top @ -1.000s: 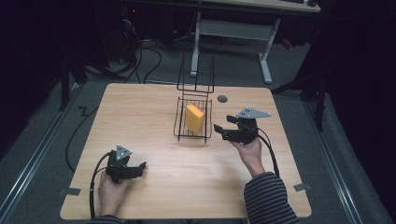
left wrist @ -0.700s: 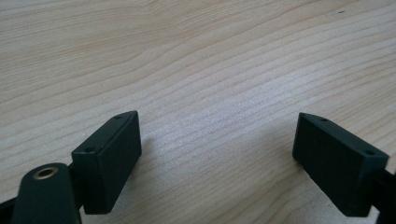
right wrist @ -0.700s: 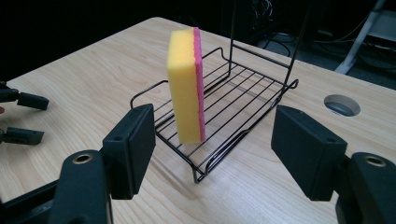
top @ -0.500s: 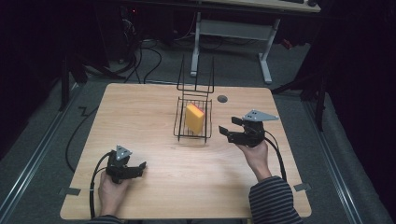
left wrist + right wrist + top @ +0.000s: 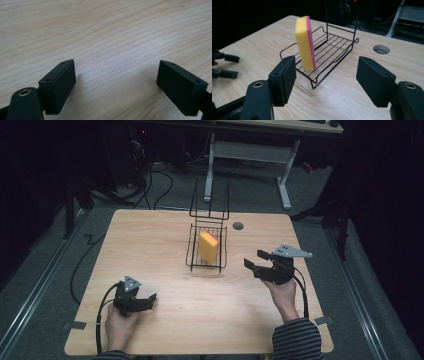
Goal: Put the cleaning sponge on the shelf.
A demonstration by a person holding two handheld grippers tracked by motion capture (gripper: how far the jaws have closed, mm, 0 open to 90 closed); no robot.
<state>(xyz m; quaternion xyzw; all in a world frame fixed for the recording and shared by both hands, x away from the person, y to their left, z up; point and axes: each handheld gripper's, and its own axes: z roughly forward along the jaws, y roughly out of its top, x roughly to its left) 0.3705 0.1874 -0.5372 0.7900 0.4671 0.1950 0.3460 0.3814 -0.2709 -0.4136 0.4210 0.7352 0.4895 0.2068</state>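
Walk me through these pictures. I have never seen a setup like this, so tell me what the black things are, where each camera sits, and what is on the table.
No robot here: a person sits at a wooden table holding a hand tool in each hand. Each tool, the left gripper and the right gripper, has two black jaws that pinch things.

The high view looks down from above the person. Each of the other two views comes from a camera riding on one gripper, looking out between its jaws.

A black wire rack stands mid-table with a yellow and pink sponge upright on edge in it. Beside it is a round hole in the tabletop.

Both pairs of jaws are open and hold nothing.
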